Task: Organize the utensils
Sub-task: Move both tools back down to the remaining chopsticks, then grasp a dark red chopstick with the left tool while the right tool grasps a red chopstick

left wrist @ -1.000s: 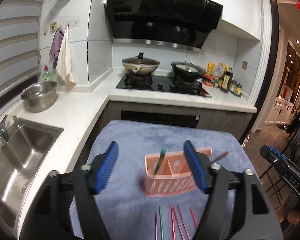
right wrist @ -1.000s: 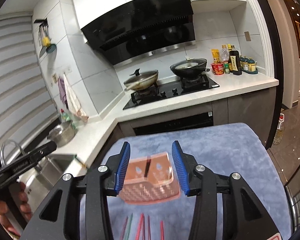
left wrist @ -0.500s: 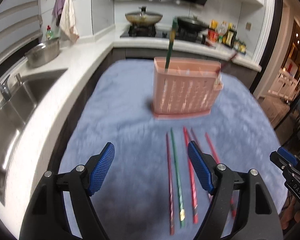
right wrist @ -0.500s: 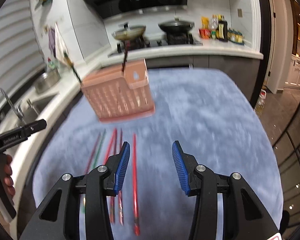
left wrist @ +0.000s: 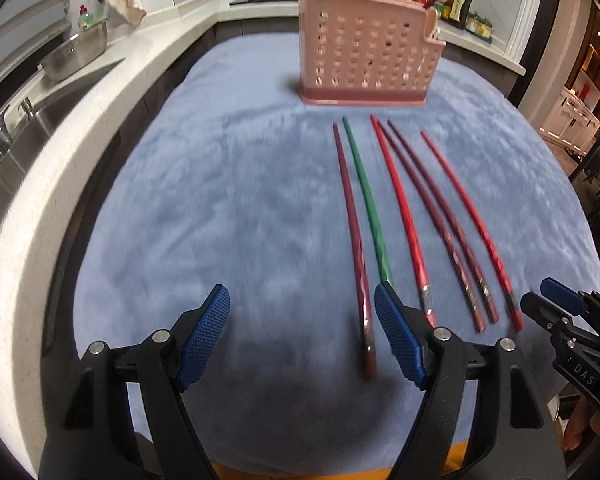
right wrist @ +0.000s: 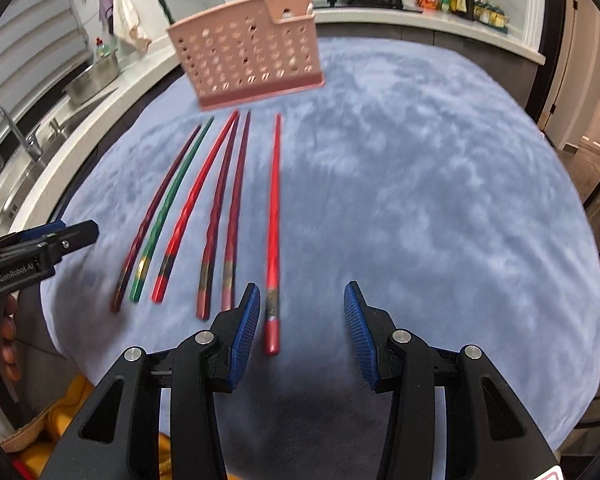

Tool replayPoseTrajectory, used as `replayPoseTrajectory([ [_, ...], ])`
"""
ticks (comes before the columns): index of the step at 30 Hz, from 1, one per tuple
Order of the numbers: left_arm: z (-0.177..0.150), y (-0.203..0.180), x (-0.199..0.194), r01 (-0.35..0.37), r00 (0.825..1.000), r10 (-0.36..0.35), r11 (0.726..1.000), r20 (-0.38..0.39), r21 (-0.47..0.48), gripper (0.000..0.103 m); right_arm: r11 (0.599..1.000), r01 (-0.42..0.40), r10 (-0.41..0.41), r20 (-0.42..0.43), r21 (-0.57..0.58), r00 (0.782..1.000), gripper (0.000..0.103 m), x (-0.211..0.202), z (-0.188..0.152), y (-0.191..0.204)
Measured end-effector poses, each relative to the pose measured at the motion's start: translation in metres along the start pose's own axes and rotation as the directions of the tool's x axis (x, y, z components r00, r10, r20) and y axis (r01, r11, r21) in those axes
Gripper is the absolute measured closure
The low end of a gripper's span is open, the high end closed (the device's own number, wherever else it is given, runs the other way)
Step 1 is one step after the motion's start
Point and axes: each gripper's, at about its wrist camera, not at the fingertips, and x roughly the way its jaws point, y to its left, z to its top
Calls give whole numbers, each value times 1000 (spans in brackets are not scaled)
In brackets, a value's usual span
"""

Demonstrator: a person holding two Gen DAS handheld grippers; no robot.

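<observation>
While 6 chopsticks lie in a loose fan on a blue fleece cloth [left wrist: 228, 184] spread over the worktop, 2 handheld tools hang above their near ends, both angled steeply down. At the fan's left edge lies a dark maroon chopstick [left wrist: 354, 236], with a green chopstick [left wrist: 370, 208] just beside it; to the right come a bright red one [left wrist: 402, 216], 2 more maroon ones [left wrist: 440, 220] that nearly touch along their length, and a lone red chopstick [right wrist: 274, 216] set slightly apart at the right. All 6 point their thin tips toward a pink perforated utensil holder [left wrist: 366, 52] that stands upright at the far side of the cloth. 2 chopsticks, 1 green and 1 dark, already stand in it, leaning out at opposite ends.

Left tool [left wrist: 300, 340]: jaws wide, nothing between the blue ribbed pads. The maroon chopstick's thick end lies just inside its right pad, below it on the cloth and ungripped.

Right tool [right wrist: 300, 328]: jaws at a medium gap, having just closed a little, and empty. The lone red chopstick's thick end lies just inside its left pad, untouched.

Each wrist view catches the other tool at its edge, with fingers [right wrist: 10, 344] wrapped around the handle. Behind the cloth, a steel sink [left wrist: 16, 148], a metal bowl [left wrist: 76, 54] and 2 pans on a gas hob line the kitchen counter.
</observation>
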Motion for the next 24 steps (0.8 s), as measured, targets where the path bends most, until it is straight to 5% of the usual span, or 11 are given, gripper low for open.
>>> replayPoseTrajectory([
  [24,-25,-9,26,25,993,-22,999,-120,23,35,1000,-2,2,-44,-19,999,80,19,-8,7],
])
